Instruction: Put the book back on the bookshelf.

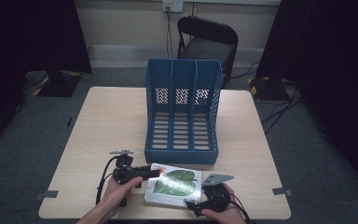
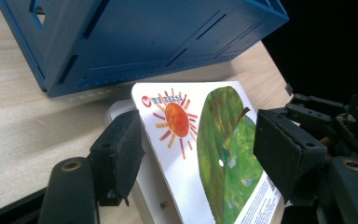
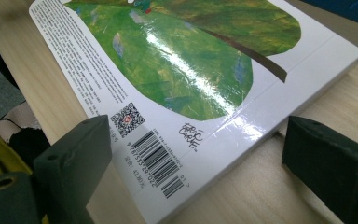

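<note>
A picture book (image 1: 175,184) with a green leaf and an orange sun on its white cover lies near the table's front edge, just in front of the blue file holder (image 1: 182,112). My left gripper (image 1: 153,173) reaches in from the left. In the left gripper view its jaws (image 2: 200,149) straddle the sun end of the book (image 2: 205,140), one pad by the book's side and the other over the cover, with a gap showing. My right gripper (image 1: 192,204) sits at the book's front right corner. Its jaws (image 3: 196,158) stand wide around the barcode corner of the book (image 3: 177,70), touching nothing.
The blue file holder (image 2: 144,42) has three empty upright slots and stands mid-table on the wooden table (image 1: 112,121). A black folding chair (image 1: 207,39) stands behind the table. Cables run over the floor at the right, and grey tape marks (image 1: 46,193) sit near the front corners.
</note>
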`<action>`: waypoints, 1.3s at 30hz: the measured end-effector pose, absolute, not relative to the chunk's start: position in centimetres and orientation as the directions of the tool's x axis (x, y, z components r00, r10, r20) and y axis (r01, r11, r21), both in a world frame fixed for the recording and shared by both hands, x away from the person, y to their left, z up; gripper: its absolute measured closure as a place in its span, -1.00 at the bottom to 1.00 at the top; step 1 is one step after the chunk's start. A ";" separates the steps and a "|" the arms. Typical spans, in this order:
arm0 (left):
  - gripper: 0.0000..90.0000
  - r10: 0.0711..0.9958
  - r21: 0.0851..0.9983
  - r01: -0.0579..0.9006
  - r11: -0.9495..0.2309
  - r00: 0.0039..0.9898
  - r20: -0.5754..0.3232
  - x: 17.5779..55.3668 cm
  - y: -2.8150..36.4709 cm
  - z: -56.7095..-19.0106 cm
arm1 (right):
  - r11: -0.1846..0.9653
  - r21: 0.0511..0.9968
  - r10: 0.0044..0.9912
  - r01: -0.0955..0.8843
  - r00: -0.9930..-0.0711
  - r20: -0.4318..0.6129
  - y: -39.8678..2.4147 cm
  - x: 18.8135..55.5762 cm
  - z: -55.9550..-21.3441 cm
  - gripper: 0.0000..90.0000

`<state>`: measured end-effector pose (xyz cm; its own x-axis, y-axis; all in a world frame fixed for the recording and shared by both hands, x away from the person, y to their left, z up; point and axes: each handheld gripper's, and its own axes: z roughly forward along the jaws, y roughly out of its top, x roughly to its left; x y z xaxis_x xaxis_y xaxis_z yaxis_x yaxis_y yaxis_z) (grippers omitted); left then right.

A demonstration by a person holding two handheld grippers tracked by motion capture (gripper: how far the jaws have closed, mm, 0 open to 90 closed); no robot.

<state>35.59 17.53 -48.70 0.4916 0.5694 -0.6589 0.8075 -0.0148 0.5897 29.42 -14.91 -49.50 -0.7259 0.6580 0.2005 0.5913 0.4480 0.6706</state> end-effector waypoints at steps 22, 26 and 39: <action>0.07 0.459 0.562 0.808 -0.179 0.574 -0.678 34.9 15.5 -48.9 | 0.436 0.675 0.638 0.596 -0.733 0.235 -15.1 29.6 -49.3 -0.77; 0.26 0.433 0.566 0.790 -0.234 0.606 -0.667 34.8 15.0 -49.0 | 0.440 0.680 0.626 0.587 -0.743 0.237 -15.0 29.6 -49.3 -0.75; 0.44 0.410 0.608 0.726 -0.321 0.685 -0.602 34.5 14.1 -48.4 | 0.445 0.687 0.597 0.575 -0.762 0.251 -14.9 29.7 -49.2 -0.72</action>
<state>34.45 14.06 -48.41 0.6852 0.4099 -0.6021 0.7262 -0.3210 0.6080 29.67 -14.86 -49.23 -0.7617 0.5974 0.2507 0.5749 0.4449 0.6866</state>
